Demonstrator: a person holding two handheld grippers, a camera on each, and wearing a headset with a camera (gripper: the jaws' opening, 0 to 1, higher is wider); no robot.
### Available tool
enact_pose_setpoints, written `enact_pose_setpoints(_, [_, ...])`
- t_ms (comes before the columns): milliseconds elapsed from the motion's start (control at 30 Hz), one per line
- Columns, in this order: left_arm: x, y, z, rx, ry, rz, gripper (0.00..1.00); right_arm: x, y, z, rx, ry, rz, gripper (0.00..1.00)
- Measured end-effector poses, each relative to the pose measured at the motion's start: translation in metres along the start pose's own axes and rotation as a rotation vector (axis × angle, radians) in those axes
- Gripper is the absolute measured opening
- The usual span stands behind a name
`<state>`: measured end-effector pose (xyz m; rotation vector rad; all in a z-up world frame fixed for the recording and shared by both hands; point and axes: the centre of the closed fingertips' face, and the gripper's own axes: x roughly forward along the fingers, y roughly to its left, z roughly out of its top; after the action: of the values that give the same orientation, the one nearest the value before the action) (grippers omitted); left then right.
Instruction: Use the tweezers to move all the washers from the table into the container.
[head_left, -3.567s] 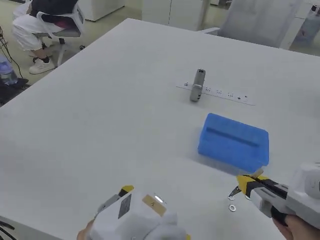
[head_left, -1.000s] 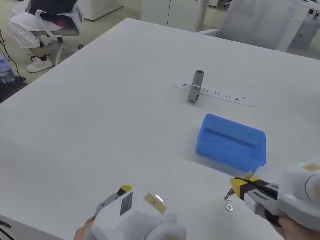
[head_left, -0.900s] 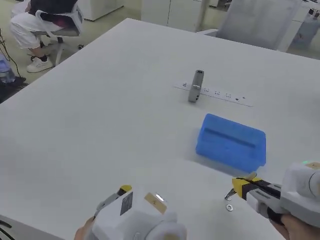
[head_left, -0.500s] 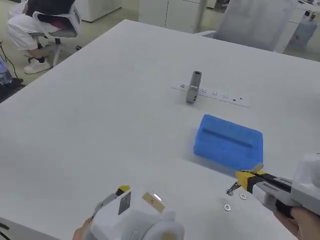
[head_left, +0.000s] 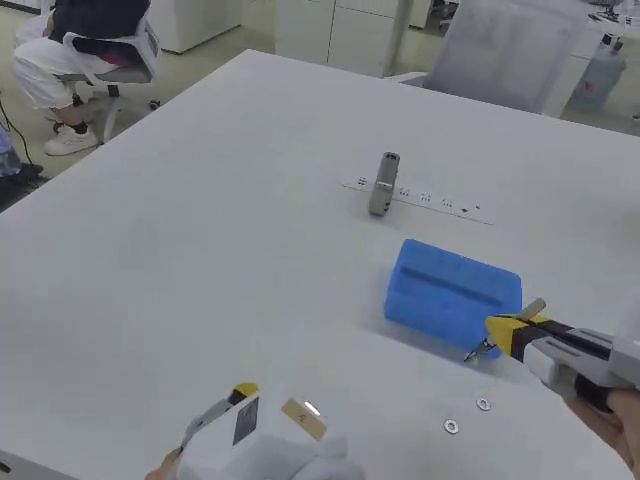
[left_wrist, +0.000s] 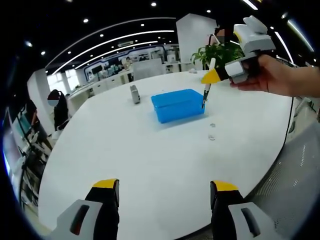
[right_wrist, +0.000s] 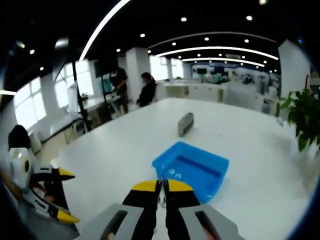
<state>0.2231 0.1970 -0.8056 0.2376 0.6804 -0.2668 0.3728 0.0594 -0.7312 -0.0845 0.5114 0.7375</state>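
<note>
head view: white table (head_left: 200, 250) carries the blue container (head_left: 455, 292) right of centre. the right gripper (head_left: 512, 330) comes in from the right edge, its yellow-tipped jaws pinched narrow on the tweezers (head_left: 480, 348), whose tip hangs at the container's near corner. whether the tip holds anything cannot be told. two washers (head_left: 483, 404) lie bare on the table just in front of the container, close together. the left gripper (head_left: 245, 400) sits at the bottom edge, well apart from the container. farther back a grey block (head_left: 383, 183) stands on a flat power strip (head_left: 430, 200). a person (head_left: 70, 45) sits on a chair beyond the table's far left corner.

left gripper view: left gripper (left_wrist: 164, 186) shows its own jaws spread wide, with nothing between them, over bare table. across the table a hand (left_wrist: 272, 75) holds the right gripper (left_wrist: 220, 75) above the container (left_wrist: 177, 105), the tweezers (left_wrist: 206, 92) pointing down at its right edge. the washers (left_wrist: 211, 136) lie on the table nearer the camera than the container.

right gripper view: right gripper (right_wrist: 161, 186) has its jaws nearly together, clamping the thin tweezers (right_wrist: 162, 176), which point at the near rim of the container (right_wrist: 200, 175). small pale rings lie inside it. the left gripper (right_wrist: 66, 195) shows at the far left, jaws wide.
</note>
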Motion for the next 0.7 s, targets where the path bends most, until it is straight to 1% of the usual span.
enact_pose_setpoints(100, [0.000, 0.000, 0.000, -0.001, -0.001, -0.002, 0.75, 0.002, -0.002, 0.009, -0.014, -0.014, -0.007, 0.01])
enact_pose_setpoints(233, [0.000, -0.001, 0.000, 0.001, 0.001, -0.004, 0.75, 0.008, -0.008, 0.022, -0.019, -0.038, -0.014, 0.01])
enact_pose_setpoints(300, [0.000, -0.001, 0.000, 0.000, 0.002, -0.004, 0.75, 0.013, -0.011, 0.026, -0.021, -0.044, -0.019, 0.01])
enact_pose_setpoints(500, [0.000, -0.001, -0.001, -0.001, 0.004, -0.005, 0.75, 0.027, -0.024, 0.031, -0.012, -0.057, -0.043, 0.01])
enact_pose_setpoints(633, [0.001, -0.001, -0.001, 0.001, 0.009, -0.006, 0.75, 0.041, -0.035, 0.033, -0.022, -0.059, -0.069, 0.01])
enact_pose_setpoints(700, [0.001, -0.002, -0.002, 0.004, 0.013, -0.006, 0.75, 0.049, -0.042, 0.033, -0.014, -0.057, -0.077, 0.01])
